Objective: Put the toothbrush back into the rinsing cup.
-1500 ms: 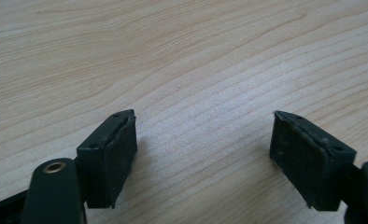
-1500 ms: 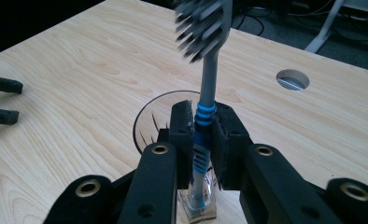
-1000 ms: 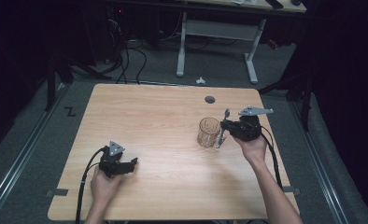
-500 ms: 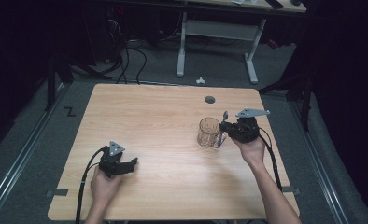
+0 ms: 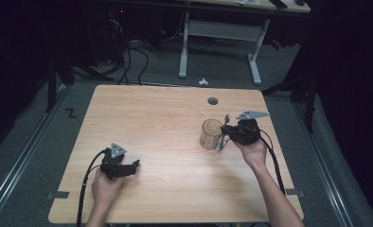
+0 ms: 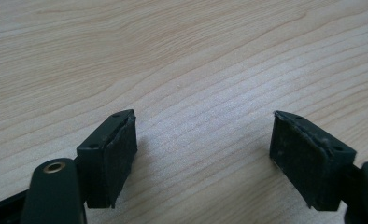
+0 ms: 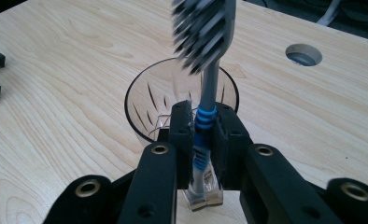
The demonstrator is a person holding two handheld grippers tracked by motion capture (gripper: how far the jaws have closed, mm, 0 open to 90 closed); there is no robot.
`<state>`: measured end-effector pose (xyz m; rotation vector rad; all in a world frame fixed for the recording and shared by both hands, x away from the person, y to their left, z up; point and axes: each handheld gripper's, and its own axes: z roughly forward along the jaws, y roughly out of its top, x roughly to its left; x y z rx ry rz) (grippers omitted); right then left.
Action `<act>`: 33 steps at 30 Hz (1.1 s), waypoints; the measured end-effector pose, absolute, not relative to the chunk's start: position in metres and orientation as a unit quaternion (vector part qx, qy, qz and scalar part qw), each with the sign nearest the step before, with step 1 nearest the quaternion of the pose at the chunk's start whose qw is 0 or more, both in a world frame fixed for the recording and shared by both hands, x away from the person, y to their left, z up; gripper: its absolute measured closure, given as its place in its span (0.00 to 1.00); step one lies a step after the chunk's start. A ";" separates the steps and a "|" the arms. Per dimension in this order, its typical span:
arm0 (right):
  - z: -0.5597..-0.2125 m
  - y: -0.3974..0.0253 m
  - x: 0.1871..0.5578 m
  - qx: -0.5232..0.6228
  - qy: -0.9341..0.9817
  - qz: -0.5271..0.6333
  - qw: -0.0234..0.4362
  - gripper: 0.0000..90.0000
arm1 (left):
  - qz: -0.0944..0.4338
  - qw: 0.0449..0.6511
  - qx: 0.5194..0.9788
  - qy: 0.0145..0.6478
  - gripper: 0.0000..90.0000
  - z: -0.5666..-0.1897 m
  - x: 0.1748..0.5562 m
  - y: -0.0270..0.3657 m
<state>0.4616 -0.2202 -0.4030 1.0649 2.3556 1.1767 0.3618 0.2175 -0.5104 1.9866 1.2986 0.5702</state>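
Observation:
A clear glass cup (image 5: pixel 211 134) stands upright on the right half of the wooden table (image 5: pixel 165 123). My right gripper (image 5: pixel 227 134) is just right of the cup, shut on a grey toothbrush (image 5: pixel 224 131) with blue bands on its handle. In the right gripper view the toothbrush (image 7: pixel 205 105) stands nearly upright between the jaws, bristle head up, in front of the cup (image 7: pixel 149 105), its lower end near the tabletop. My left gripper (image 5: pixel 133 167) rests at the front left of the table, open. In the left gripper view its fingers (image 6: pixel 111 156) are spread wide over bare wood.
A round cable hole (image 5: pixel 212 100) sits in the table near the far edge, also seen as the hole (image 7: pixel 303 54) in the right gripper view. Behind the table stand a desk frame (image 5: pixel 220 33) and cables on the floor (image 5: pixel 132 56).
The right gripper with the toothbrush has shifted slightly beside the cup. The left gripper has stayed where it was.

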 end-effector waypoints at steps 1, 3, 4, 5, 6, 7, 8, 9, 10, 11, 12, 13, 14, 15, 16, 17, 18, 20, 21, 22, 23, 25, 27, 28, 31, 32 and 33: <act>-0.403 -0.220 0.462 0.371 0.820 0.409 0.150 0.89 | 0.219 0.343 0.764 0.500 0.26 -0.510 0.362 0.218; -0.404 -0.221 0.462 0.371 0.821 0.408 0.149 0.88 | 0.219 0.343 0.765 0.500 0.26 -0.510 0.362 0.218; -0.405 -0.221 0.463 0.373 0.820 0.408 0.148 0.88 | 0.219 0.343 0.764 0.500 0.26 -0.510 0.362 0.218; -0.405 -0.221 0.463 0.373 0.820 0.408 0.148 0.88 | 0.219 0.343 0.764 0.500 0.26 -0.510 0.362 0.218; -0.405 -0.221 0.463 0.373 0.820 0.407 0.148 0.88 | 0.219 0.343 0.764 0.500 0.26 -0.510 0.362 0.218; -0.406 -0.222 0.464 0.375 0.820 0.406 0.147 0.88 | 0.219 0.343 0.765 0.500 0.26 -0.510 0.362 0.218; -0.406 -0.222 0.464 0.376 0.820 0.407 0.146 0.88 | 0.219 0.343 0.764 0.500 0.26 -0.510 0.362 0.218; -0.407 -0.222 0.464 0.376 0.820 0.407 0.145 0.88 | 0.219 0.343 0.764 0.500 0.26 -0.510 0.362 0.218; -0.407 -0.222 0.464 0.377 0.820 0.406 0.144 0.88 | 0.219 0.343 0.765 0.500 0.26 -0.510 0.362 0.218; -0.407 -0.222 0.464 0.378 0.820 0.406 0.143 0.88 | 0.219 0.343 0.765 0.500 0.26 -0.510 0.362 0.218; -0.408 -0.222 0.464 0.378 0.820 0.405 0.143 0.88 | 0.219 0.343 0.764 0.500 0.26 -0.510 0.362 0.218; -0.408 -0.222 0.464 0.378 0.820 0.406 0.143 0.88 | 0.219 0.343 0.764 0.500 0.26 -0.510 0.362 0.218; -0.408 -0.222 0.464 0.378 0.819 0.407 0.144 0.88 | 0.219 0.343 0.764 0.500 0.26 -0.510 0.362 0.218; -0.408 -0.222 0.464 0.379 0.819 0.406 0.146 0.88 | 0.219 0.343 0.764 0.500 0.26 -0.510 0.362 0.218; -0.409 -0.222 0.463 0.378 0.819 0.406 0.147 0.88 | 0.219 0.343 0.764 0.500 0.26 -0.510 0.362 0.218; -0.409 -0.222 0.463 0.377 0.819 0.406 0.147 0.87 | 0.219 0.343 0.764 0.500 0.26 -0.510 0.362 0.218; -0.409 -0.221 0.463 0.376 0.820 0.406 0.149 0.87 | 0.219 0.343 0.764 0.500 0.26 -0.510 0.362 0.218; -0.409 -0.220 0.462 0.375 0.821 0.403 0.150 0.85 | 0.219 0.343 0.764 0.500 0.26 -0.510 0.362 0.218; -0.409 -0.220 0.462 0.375 0.822 0.402 0.151 0.83 | 0.219 0.343 0.764 0.500 0.26 -0.510 0.362 0.218; -0.409 -0.220 0.462 0.375 0.822 0.401 0.151 0.81 | 0.219 0.343 0.764 0.500 0.26 -0.510 0.362 0.218; -0.409 -0.220 0.462 0.376 0.821 0.401 0.153 0.79 | 0.219 0.343 0.764 0.500 0.26 -0.510 0.362 0.218; -0.408 -0.221 0.461 0.376 0.821 0.400 0.156 0.77 | 0.219 0.343 0.764 0.500 0.26 -0.510 0.362 0.218; -0.408 -0.222 0.460 0.375 0.821 0.400 0.161 0.73 | 0.219 0.343 0.764 0.500 0.26 -0.510 0.362 0.218; -0.408 -0.222 0.459 0.376 0.820 0.400 0.162 0.72 | 0.219 0.343 0.764 0.500 0.26 -0.510 0.362 0.218; -0.406 -0.224 0.458 0.377 0.817 0.404 0.165 0.69 | 0.219 0.343 0.764 0.500 0.26 -0.510 0.362 0.217; -0.406 -0.225 0.457 0.378 0.816 0.405 0.166 0.68 | 0.219 0.343 0.765 0.500 0.26 -0.510 0.362 0.218; -0.406 -0.225 0.457 0.378 0.815 0.407 0.165 0.68 | 0.219 0.343 0.764 0.500 0.26 -0.510 0.362 0.218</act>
